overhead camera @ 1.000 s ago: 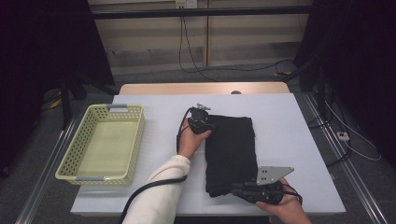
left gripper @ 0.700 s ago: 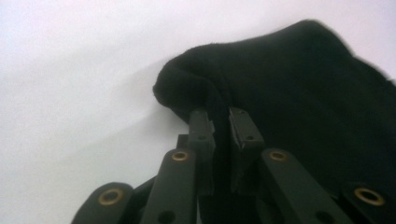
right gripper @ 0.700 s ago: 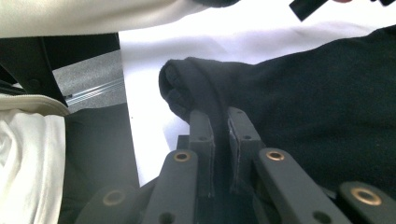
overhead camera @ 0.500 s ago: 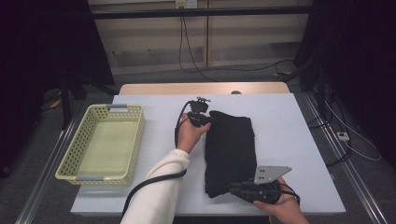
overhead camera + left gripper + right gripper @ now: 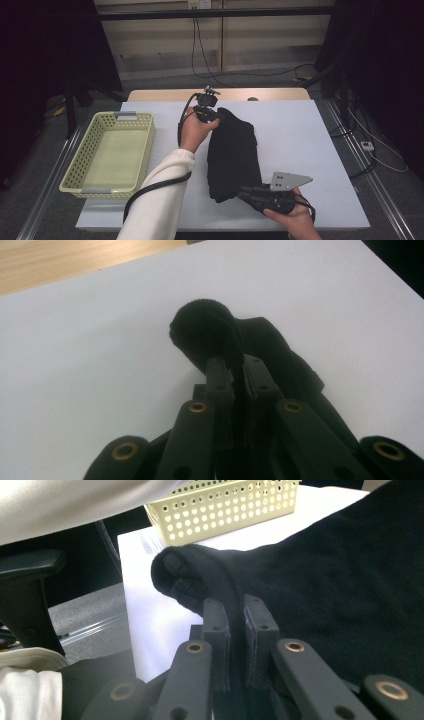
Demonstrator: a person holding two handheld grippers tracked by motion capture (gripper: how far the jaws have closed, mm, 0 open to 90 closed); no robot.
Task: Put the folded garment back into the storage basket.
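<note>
A white table carries a folded black garment near its middle, with a pale yellow perforated basket well apart at the left. The left gripper has just closed its jaws on the garment's far corner, the cloth bunched between the pads in the left gripper view. The right gripper is clamped tight on the near corner, a fold pinched between its jaws.
</note>
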